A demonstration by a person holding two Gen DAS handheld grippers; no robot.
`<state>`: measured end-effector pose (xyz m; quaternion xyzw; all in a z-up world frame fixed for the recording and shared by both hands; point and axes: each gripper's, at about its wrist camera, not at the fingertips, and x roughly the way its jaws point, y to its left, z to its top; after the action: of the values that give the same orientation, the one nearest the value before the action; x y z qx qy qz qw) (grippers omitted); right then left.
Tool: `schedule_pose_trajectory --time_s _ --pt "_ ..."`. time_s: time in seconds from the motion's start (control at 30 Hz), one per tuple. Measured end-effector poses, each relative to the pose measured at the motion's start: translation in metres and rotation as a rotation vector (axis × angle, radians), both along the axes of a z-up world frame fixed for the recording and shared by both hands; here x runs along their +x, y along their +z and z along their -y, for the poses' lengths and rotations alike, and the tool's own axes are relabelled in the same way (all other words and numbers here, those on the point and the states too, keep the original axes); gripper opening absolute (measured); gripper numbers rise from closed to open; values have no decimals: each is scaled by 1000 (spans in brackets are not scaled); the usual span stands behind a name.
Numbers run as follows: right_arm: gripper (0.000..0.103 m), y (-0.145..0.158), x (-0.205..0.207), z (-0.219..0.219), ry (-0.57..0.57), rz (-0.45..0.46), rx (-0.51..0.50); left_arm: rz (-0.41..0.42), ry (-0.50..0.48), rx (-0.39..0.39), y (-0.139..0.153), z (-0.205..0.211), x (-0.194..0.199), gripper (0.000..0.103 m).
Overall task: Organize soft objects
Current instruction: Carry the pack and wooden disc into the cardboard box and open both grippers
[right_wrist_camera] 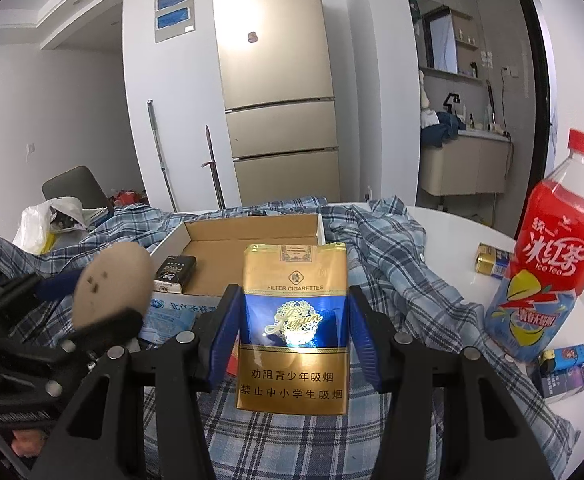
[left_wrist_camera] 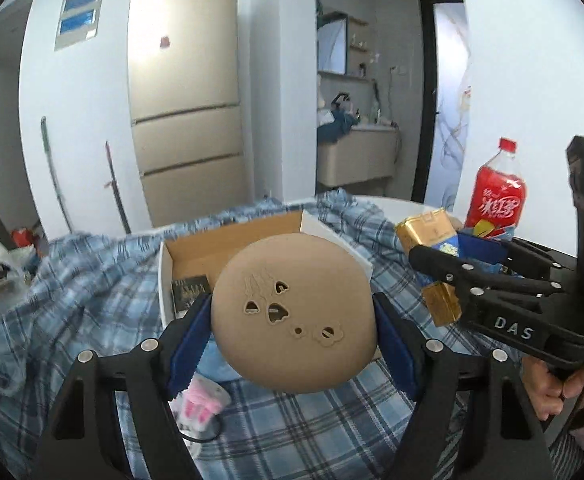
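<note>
Left gripper [left_wrist_camera: 292, 316] clamped on a tan disc [left_wrist_camera: 292, 312], blue pads [left_wrist_camera: 190, 338] pressing its two sides, disc raised above the plaid cloth [left_wrist_camera: 292, 424]. Face of the disc marked with small cut-out shapes. Under it, on the cloth, a pink-and-white soft toy [left_wrist_camera: 202, 400] and a pale blue pack [left_wrist_camera: 216, 364], partly hidden.

Right gripper [right_wrist_camera: 292, 328] clamped on a gold-and-blue cigarette pack [right_wrist_camera: 294, 328], held upright, pads [right_wrist_camera: 222, 336] against its left and right edges, above the same cloth.

Beyond both, an open cardboard box [right_wrist_camera: 252, 236] in the middle of the cloth, a black pack [right_wrist_camera: 175, 273] inside at its left edge. Cloth rumpled over a white table [right_wrist_camera: 464, 236].

At the table's right edge, a red ice tea bottle [right_wrist_camera: 548, 264] standing upright, a gold-and-blue pack [right_wrist_camera: 491, 266] lying just left of it, a dark carton [right_wrist_camera: 566, 372] near its base. At the left edge, a white plastic bag [right_wrist_camera: 42, 224].

Behind the table, a tall gold fridge [right_wrist_camera: 276, 80] against the wall.
</note>
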<state>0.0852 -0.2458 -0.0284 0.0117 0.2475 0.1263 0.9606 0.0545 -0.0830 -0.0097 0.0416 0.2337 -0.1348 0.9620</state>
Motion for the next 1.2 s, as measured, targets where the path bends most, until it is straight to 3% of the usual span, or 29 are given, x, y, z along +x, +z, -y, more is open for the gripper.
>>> schedule_pose_trajectory --time_s 0.17,0.33,0.53,0.67,0.77,0.93,1.07,1.2 --pt "52 18 -9 -4 20 67 -16 83 36 -10 28 -16 -7 80" --pt "53 56 -11 -12 49 170 -14 171 95 -52 62 -31 -2 80" --pt "53 108 10 -23 13 295 -9 204 134 -117 99 -39 23 80" --pt "53 136 38 -18 -6 279 90 231 159 -145 119 -40 40 80" --pt "53 146 52 -21 -49 320 69 236 177 -136 127 -38 53 80" --pt "53 138 75 -25 -73 312 45 197 207 -148 119 -39 79 80" --pt "53 105 101 -26 -69 205 47 133 197 -179 97 -45 94 80" --pt "53 65 128 -31 -44 63 9 96 221 -131 73 -45 108 80"
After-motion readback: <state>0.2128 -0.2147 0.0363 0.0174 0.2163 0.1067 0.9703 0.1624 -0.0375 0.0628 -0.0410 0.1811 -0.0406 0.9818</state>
